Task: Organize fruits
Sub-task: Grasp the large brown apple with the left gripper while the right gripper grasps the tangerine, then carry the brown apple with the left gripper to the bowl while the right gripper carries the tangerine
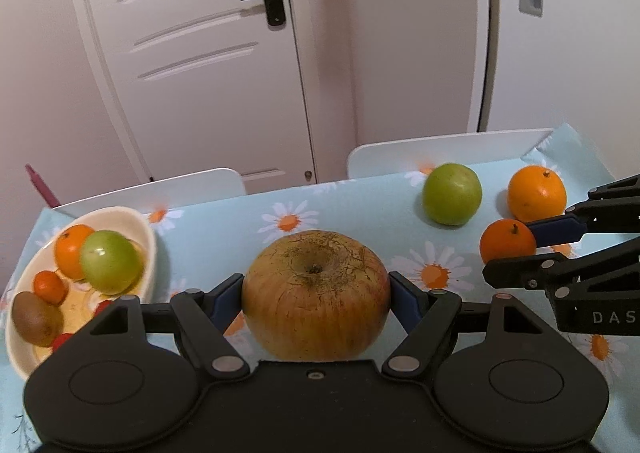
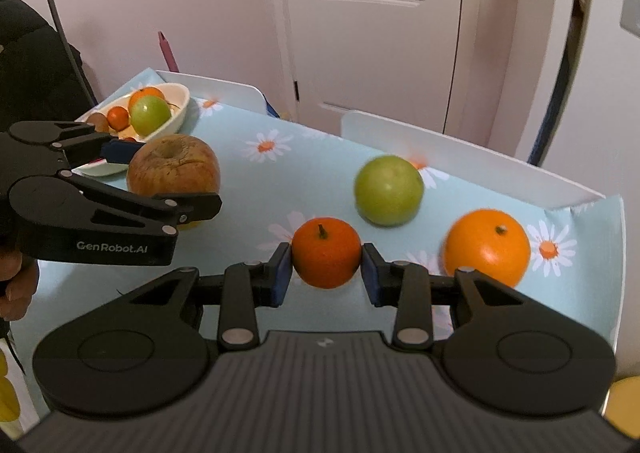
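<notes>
My left gripper [image 1: 316,297] is shut on a large russet apple [image 1: 316,293], also seen in the right wrist view [image 2: 174,165]. My right gripper [image 2: 326,265] is shut on a small tangerine [image 2: 326,251], which also shows in the left wrist view [image 1: 507,245]. A green apple [image 2: 389,190] and a big orange [image 2: 487,247] lie on the daisy tablecloth [image 2: 280,181] beyond it. A cream oval bowl [image 1: 146,237] at the left holds an orange, a green apple [image 1: 110,261], a small tangerine, a kiwi [image 1: 36,319] and small red fruits.
Two white chair backs [image 1: 440,151] stand along the table's far edge. A white door [image 1: 208,53] and wall are behind. The table's right edge [image 2: 618,273] is close to the big orange. A dark coat [image 2: 32,65] hangs at the left.
</notes>
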Motion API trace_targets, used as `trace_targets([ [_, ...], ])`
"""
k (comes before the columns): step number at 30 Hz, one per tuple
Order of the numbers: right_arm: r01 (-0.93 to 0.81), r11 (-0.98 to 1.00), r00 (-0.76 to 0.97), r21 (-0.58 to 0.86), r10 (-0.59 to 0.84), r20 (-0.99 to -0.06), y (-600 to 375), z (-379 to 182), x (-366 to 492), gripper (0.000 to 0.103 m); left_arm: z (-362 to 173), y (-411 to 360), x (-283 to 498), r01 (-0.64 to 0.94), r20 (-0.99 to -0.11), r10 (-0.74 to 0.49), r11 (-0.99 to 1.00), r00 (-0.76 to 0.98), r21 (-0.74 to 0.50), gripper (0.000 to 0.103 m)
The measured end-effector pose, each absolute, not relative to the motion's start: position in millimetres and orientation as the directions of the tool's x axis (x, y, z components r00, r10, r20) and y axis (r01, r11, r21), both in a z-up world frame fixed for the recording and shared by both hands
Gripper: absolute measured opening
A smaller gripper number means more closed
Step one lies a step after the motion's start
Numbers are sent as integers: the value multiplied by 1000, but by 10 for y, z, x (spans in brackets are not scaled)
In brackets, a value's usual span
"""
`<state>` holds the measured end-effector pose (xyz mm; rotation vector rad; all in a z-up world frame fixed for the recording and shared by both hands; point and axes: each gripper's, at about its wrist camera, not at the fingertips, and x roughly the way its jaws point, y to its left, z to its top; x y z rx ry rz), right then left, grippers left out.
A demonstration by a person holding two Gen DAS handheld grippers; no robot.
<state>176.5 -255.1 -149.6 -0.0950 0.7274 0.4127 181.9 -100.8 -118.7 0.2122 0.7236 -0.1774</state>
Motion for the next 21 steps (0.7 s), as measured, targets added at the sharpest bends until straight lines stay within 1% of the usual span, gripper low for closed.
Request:
trace_targets([
  [10, -421, 906, 679, 49, 350, -645, -2119, -1160, 1699, 52, -838, -618, 1626, 182, -636, -63, 975, 770, 124, 79],
  [21, -428, 901, 675, 69, 369, -639, -1380, -868, 1707, 52, -555, 107, 1600, 141, -621, -23, 980, 784, 141, 79],
])
